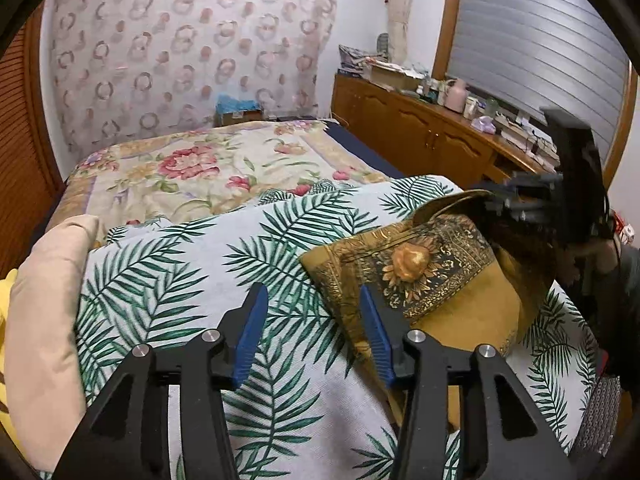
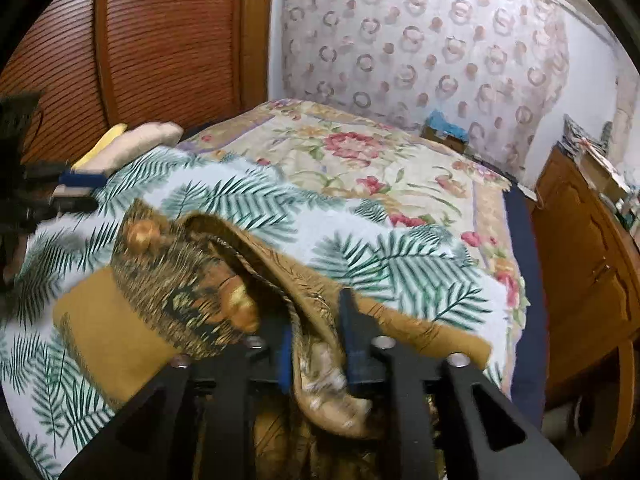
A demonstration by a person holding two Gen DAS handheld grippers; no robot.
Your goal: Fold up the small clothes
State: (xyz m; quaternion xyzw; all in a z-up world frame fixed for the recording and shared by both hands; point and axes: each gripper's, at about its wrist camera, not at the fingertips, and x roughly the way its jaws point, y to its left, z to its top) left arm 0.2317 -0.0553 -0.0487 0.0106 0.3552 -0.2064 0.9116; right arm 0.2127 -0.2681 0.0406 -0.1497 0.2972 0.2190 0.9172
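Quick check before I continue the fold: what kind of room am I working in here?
Most likely a home bedroom. A bed with a floral quilt and a palm-leaf cover fills the view, a cluttered wooden cabinet lines the wall beside it, and a wooden louvered door stands on the other side.

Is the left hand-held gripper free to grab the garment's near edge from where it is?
Probably yes: the left hand-held gripper is open, its right finger already by the garment edge, nothing between.
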